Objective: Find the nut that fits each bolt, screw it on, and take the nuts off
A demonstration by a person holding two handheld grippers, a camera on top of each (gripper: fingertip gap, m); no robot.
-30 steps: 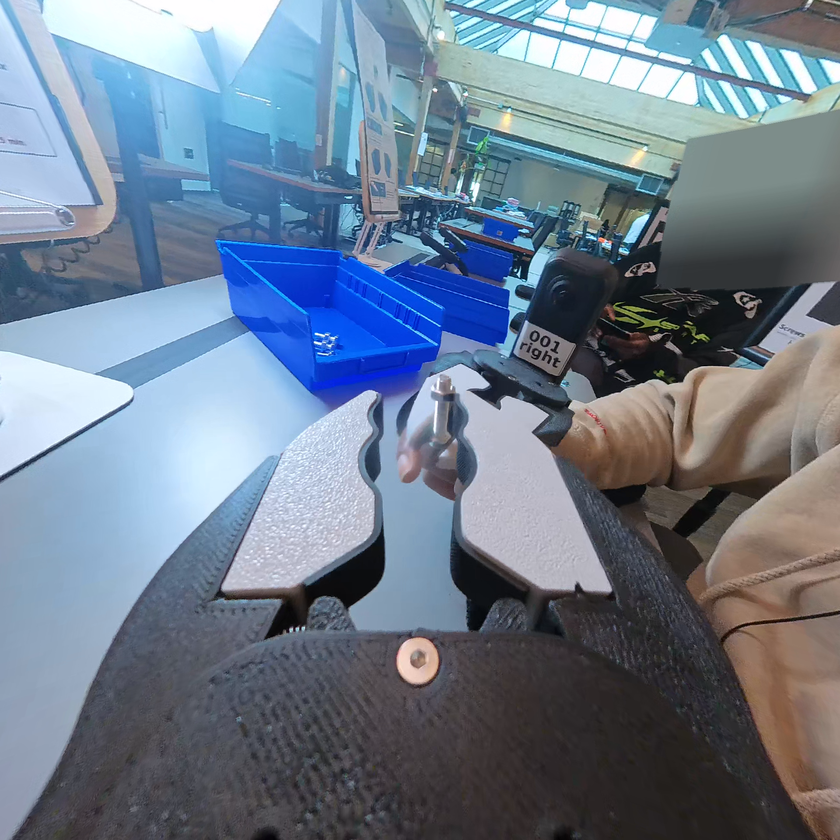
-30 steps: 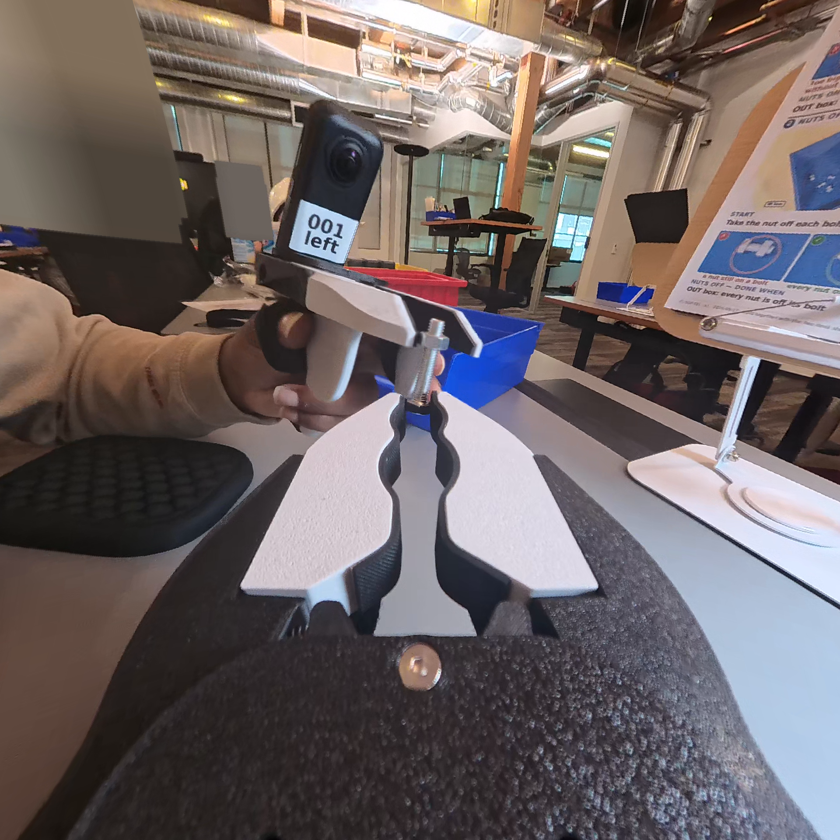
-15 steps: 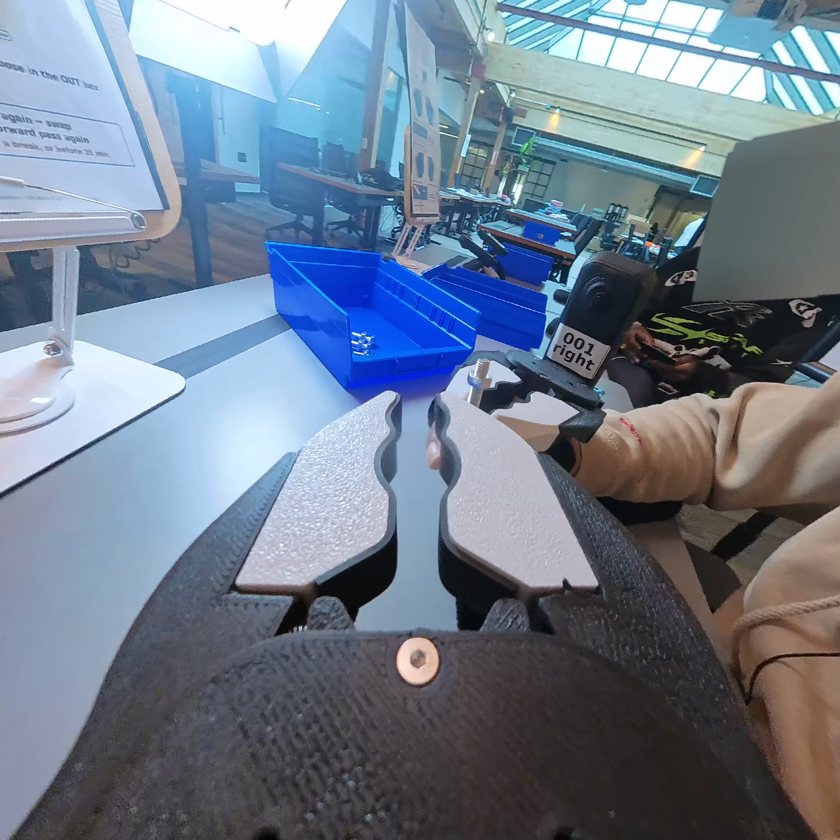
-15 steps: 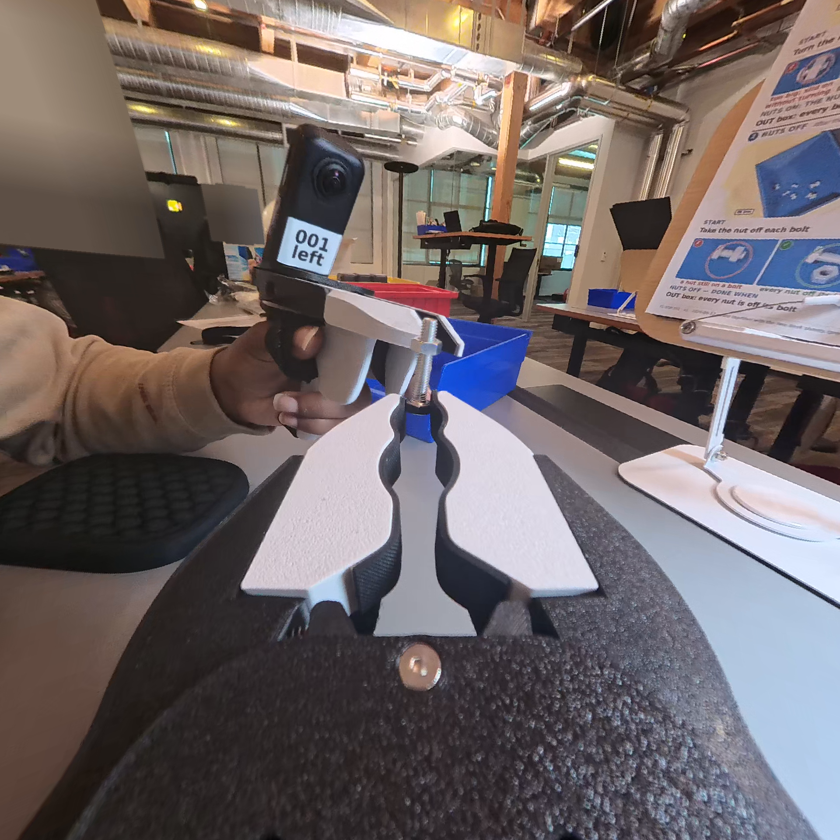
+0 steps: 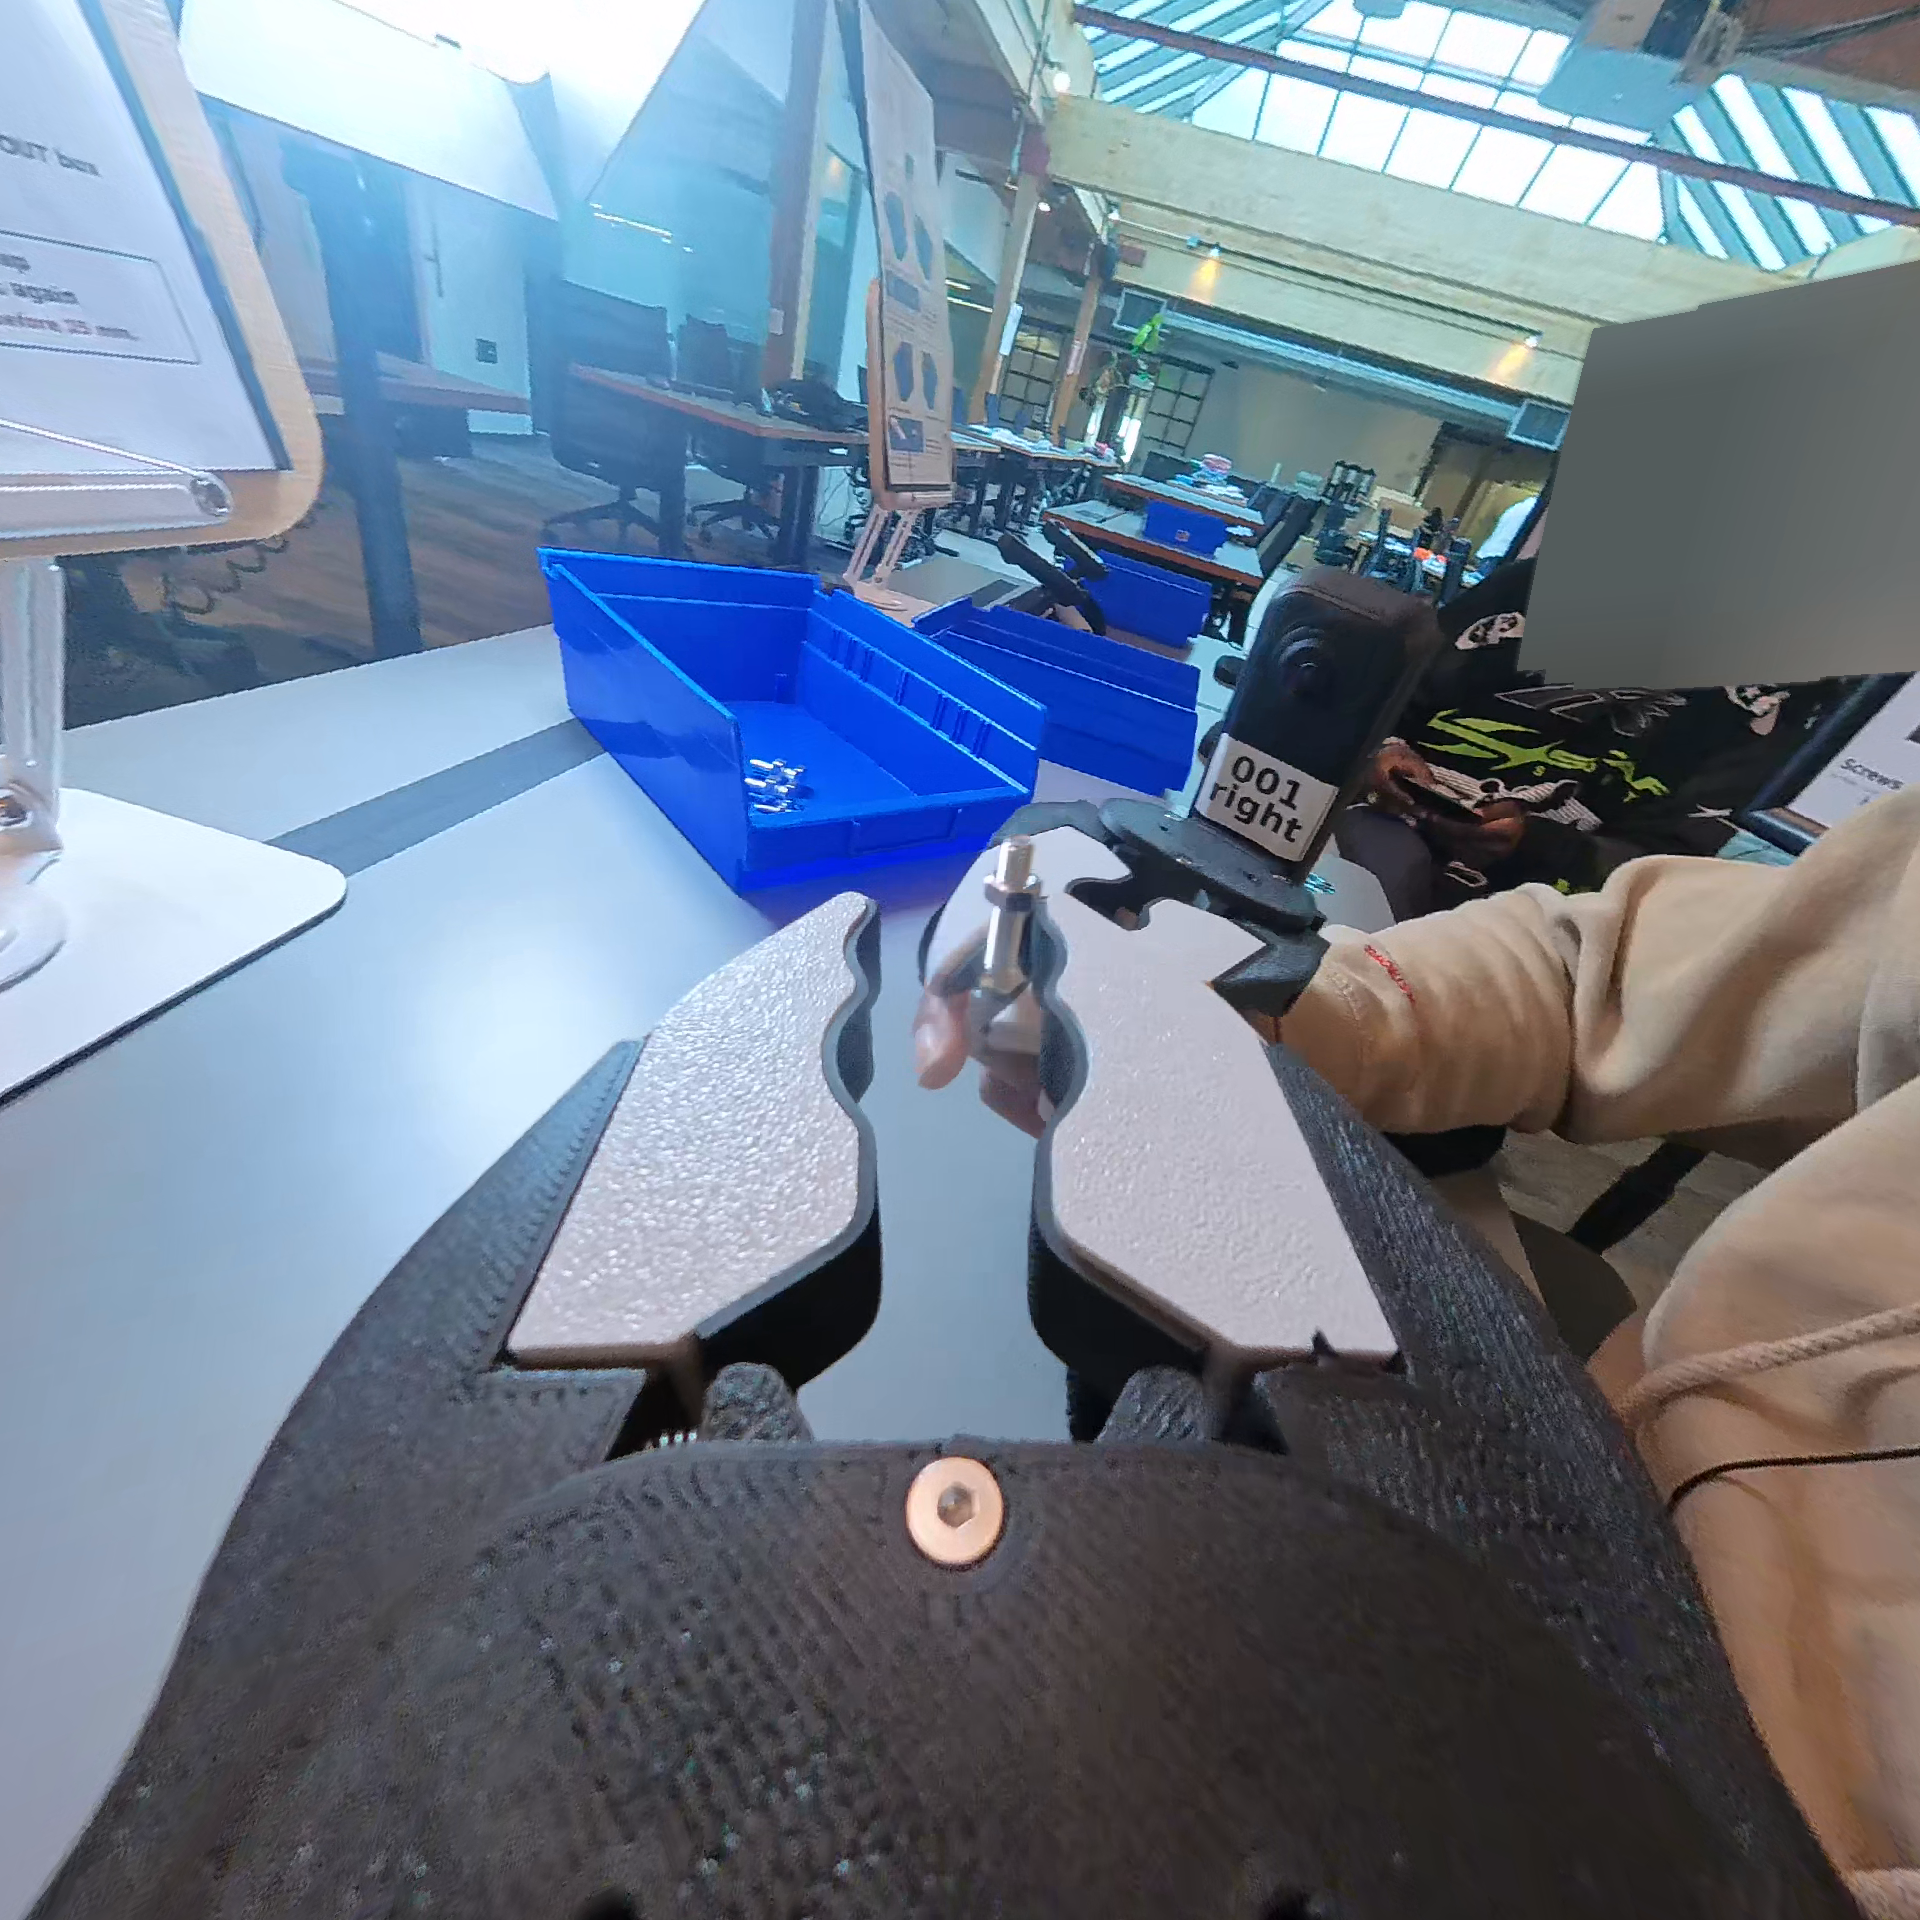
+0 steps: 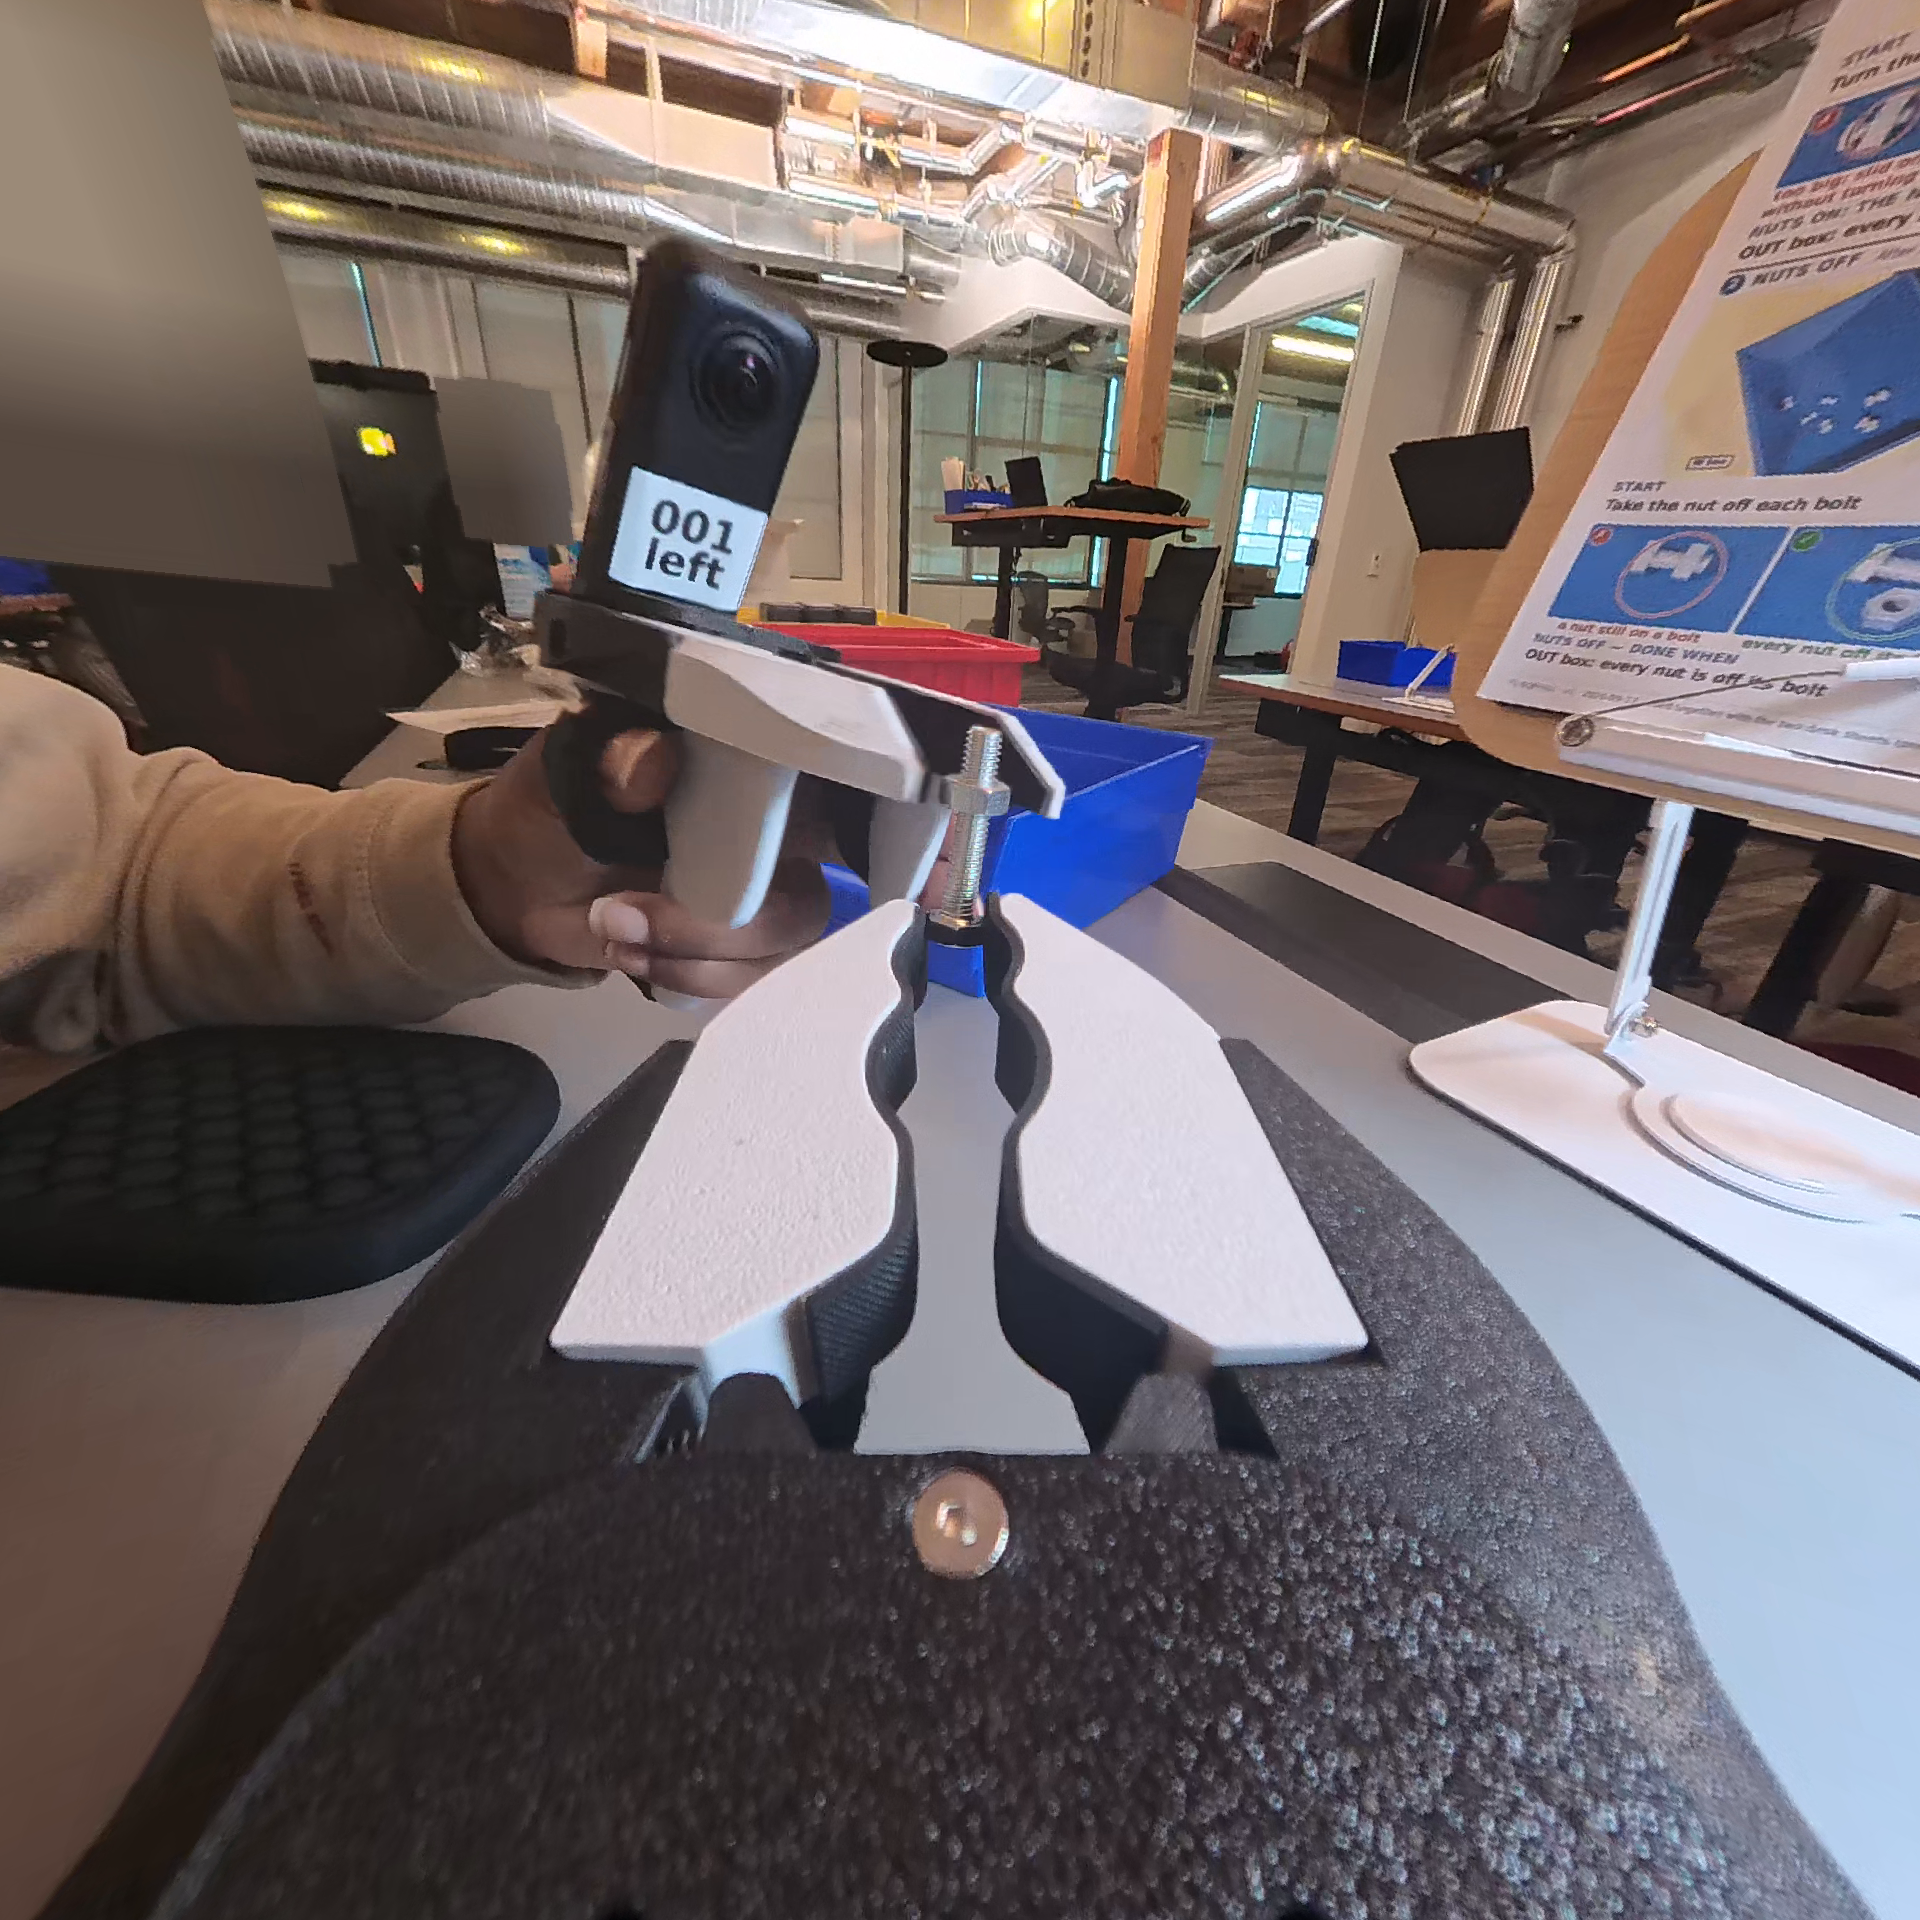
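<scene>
Ahead of the left gripper (image 5: 951,940) the desk (image 5: 312,1091) lies bare up to a blue bin (image 5: 894,826); a white stand base (image 5: 156,925) blocks its left, the right gripper (image 5: 1049,904) its right.

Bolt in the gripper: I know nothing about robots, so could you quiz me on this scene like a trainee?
1. True or false: the right gripper holds the bolt upright by its head.
2. Where is the nut? A on the bolt's thread; B on the table; C on the black mat.
3. Fill in: the bin holding small metal parts is coloured ___.
Key: 1 true; 2 A; 3 blue.
</scene>
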